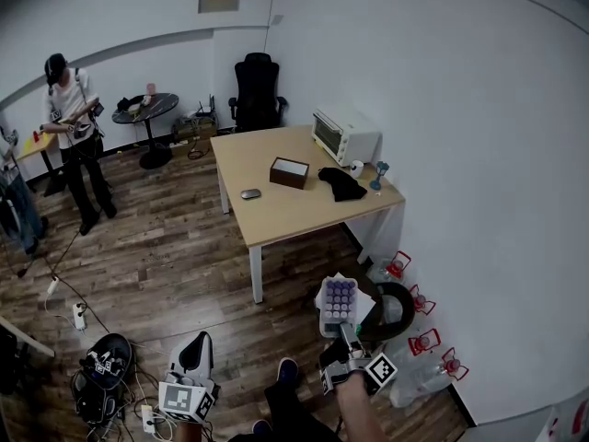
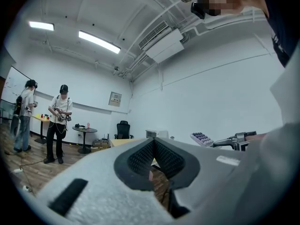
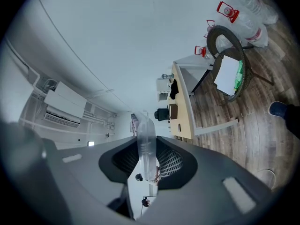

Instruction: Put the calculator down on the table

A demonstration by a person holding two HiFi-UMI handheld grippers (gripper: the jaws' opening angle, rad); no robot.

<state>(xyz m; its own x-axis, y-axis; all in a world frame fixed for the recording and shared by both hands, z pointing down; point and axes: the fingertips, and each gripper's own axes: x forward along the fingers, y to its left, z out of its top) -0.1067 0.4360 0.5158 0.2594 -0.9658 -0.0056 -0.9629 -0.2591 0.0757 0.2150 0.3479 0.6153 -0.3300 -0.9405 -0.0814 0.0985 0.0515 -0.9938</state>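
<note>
The calculator [image 1: 339,305], white with purple keys, is held upright in the air at the lower right of the head view, with my right gripper [image 1: 342,331] shut on its lower edge. In the right gripper view it stands edge-on as a pale strip [image 3: 145,125] pinched between the pads of the right gripper [image 3: 147,143]. My left gripper [image 1: 198,341] hangs low at the lower left, shut with nothing in it; its pads meet at the tips [image 2: 153,142]. From there the calculator [image 2: 201,137] shows to the right. The wooden table [image 1: 285,212] lies ahead, apart from both grippers.
On the table are a toaster oven [image 1: 342,134], a brown box [image 1: 289,172], a mouse [image 1: 250,193] and a black cloth [image 1: 342,183]. A round basket [image 1: 398,304] and red-capped bottles [image 1: 425,341] sit by the right wall. A person [image 1: 74,136] stands far left; cables [image 1: 101,366] litter the floor.
</note>
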